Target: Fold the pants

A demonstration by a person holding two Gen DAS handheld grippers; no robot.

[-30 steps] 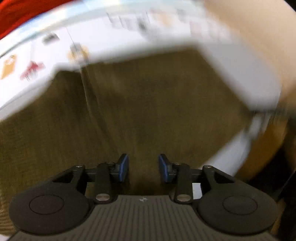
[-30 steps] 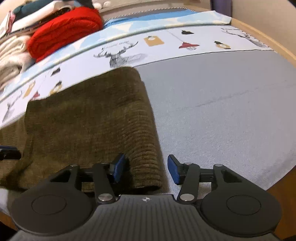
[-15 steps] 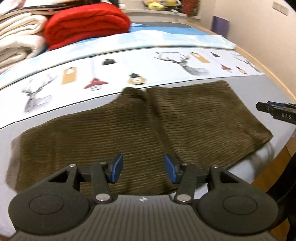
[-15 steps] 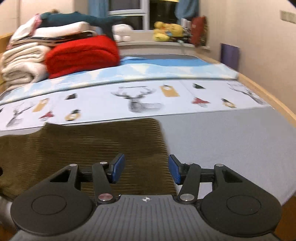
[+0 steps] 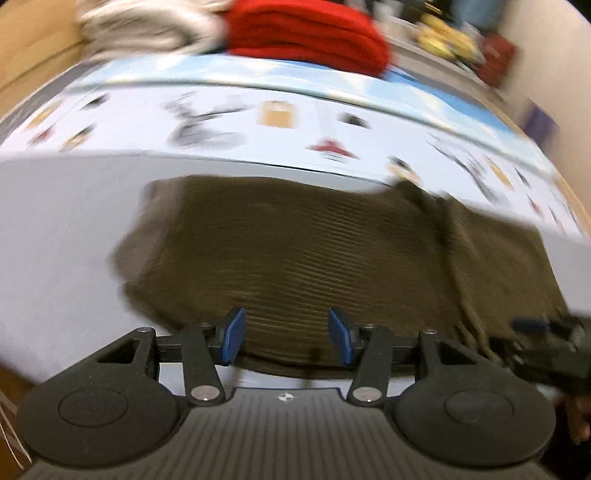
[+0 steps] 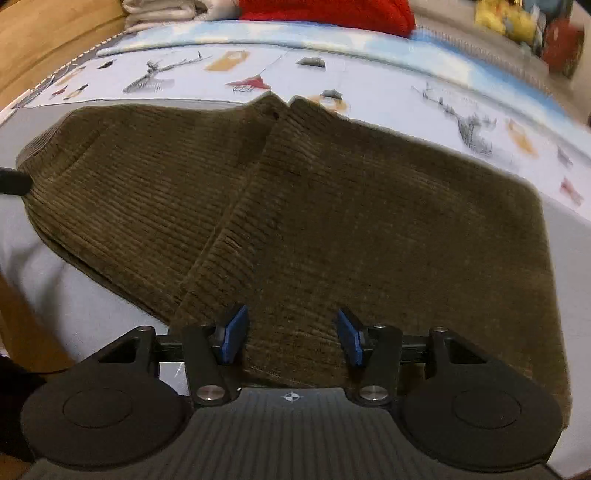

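One bed carries everything: a printed sheet along its far side and a red blanket at the far edge. Folded brown pants lie by the near edge. Left gripper and right gripper hang over them, jaws apart, holding nothing.

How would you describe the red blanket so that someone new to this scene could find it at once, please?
Start from the bed with the printed sheet and look to its far end, beyond the brown corduroy pants. There a red folded blanket lies beside pale folded towels; it is the only bright red thing in that stack.
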